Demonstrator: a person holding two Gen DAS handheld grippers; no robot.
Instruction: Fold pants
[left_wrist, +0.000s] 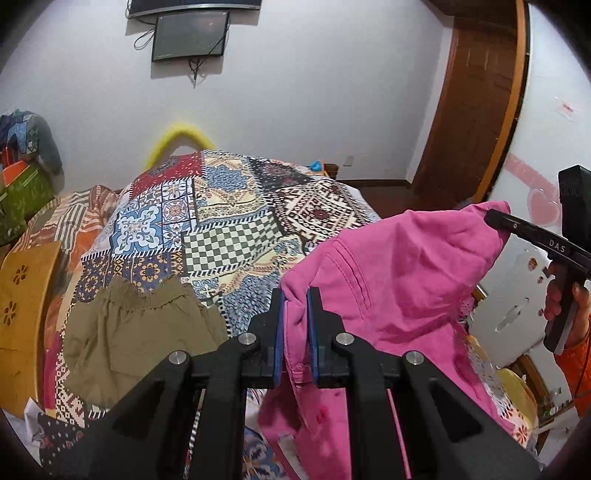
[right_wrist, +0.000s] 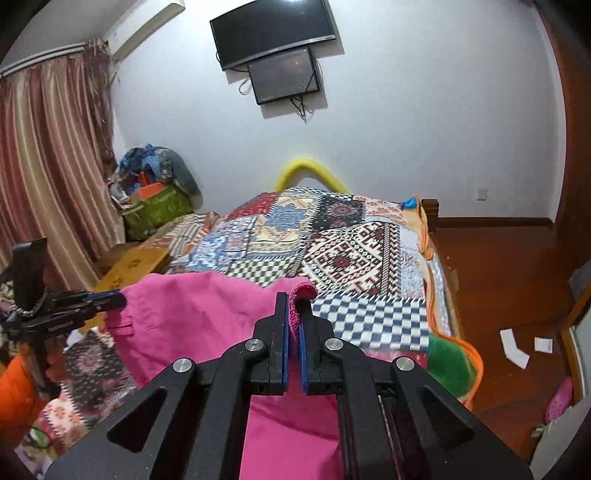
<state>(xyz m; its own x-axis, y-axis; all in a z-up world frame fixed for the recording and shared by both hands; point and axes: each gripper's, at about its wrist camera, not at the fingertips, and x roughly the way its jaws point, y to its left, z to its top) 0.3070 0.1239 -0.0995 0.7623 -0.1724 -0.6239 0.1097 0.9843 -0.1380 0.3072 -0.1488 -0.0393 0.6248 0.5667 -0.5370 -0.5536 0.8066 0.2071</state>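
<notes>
The pink pants (left_wrist: 399, 273) hang in the air above the patchwork bedspread (left_wrist: 236, 206), stretched between both grippers. My left gripper (left_wrist: 295, 295) is shut on one corner of their waistband. My right gripper (right_wrist: 294, 301) is shut on the other corner, where the pink cloth (right_wrist: 192, 306) folds over the fingers. The right gripper also shows in the left wrist view (left_wrist: 496, 218), at the far end of the pants. The left gripper shows in the right wrist view (right_wrist: 114, 301), at the pants' left edge. The legs hang down out of sight below.
Olive-green shorts (left_wrist: 136, 332) lie on the bed at the left. A wooden board (left_wrist: 22, 310) stands at the bed's left side. Boxes and clutter (right_wrist: 155, 203) pile in the far left corner. Wooden floor (right_wrist: 498, 280) with paper scraps lies right of the bed.
</notes>
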